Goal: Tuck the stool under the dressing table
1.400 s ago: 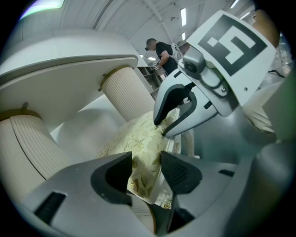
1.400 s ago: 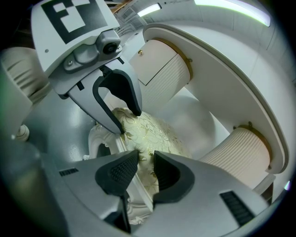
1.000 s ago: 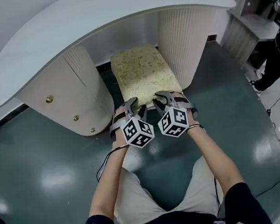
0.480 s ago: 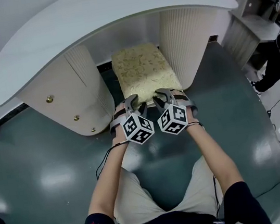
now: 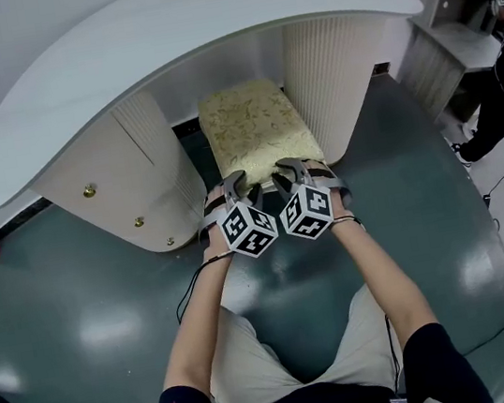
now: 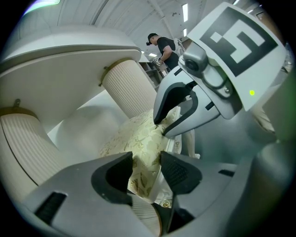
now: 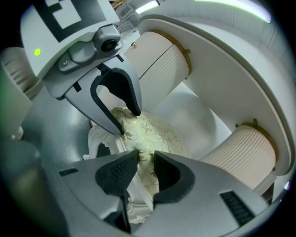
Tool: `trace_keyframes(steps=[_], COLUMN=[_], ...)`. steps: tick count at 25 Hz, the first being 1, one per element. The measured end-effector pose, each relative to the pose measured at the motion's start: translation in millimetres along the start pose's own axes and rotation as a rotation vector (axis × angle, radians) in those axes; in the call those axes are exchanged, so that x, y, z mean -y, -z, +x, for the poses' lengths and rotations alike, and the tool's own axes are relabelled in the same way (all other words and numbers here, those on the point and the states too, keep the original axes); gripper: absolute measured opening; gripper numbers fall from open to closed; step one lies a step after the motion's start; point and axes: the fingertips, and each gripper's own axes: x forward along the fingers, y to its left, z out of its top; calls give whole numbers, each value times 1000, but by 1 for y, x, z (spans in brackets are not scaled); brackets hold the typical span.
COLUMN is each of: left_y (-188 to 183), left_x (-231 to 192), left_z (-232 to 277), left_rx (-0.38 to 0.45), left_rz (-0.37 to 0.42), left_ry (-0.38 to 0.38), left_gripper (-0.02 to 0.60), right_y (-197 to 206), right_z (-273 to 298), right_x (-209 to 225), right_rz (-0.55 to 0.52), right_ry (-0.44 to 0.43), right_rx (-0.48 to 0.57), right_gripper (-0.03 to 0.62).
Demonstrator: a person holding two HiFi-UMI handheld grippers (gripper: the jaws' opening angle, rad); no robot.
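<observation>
Two tongs: left tongs (image 5: 241,188) and right tongs (image 5: 287,174) side by side, centre frame, at the stool's (image 5: 254,129) near edge.
Jaw gaps: both narrow, holding nothing; cushion edge shows through.
Stool: upper centre, between ribbed pedestals (image 5: 333,69), partly under dressing table (image 5: 159,30).

I see the stool (image 5: 255,129) padded in pale yellow cloth with a gold leafy pattern, on a white carved frame dotted with gold studs. The dressing table (image 5: 159,30) has a plain white top. Its pedestals are cream, ribbed in fine upright lines, with small gold knobs. The floor (image 5: 79,308) is glossy dark teal. The left gripper (image 5: 244,190) and right gripper (image 5: 288,178) are grey with black jaws, each carrying a cube of black-and-white squares.
</observation>
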Motion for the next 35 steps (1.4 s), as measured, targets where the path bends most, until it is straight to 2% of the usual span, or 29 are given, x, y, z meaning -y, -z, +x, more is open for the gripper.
trace_keyframes(steps=[9,27,35], left_y=[1,1,0], left_x=[-5,-7,-9], left_z=[9,14,5], left_rx=[7,0,21], left_rz=[-23,-1,-53], left_ry=[-10,-2,-1], left_gripper=[190,189,189], right_y=[1,3,1], right_z=[9,12,6], right_x=[5,7,9], right_rz=[11,51,123], right_ry=[12,8,10], right_rx=[0,1,5], right_gripper=[118,114,112])
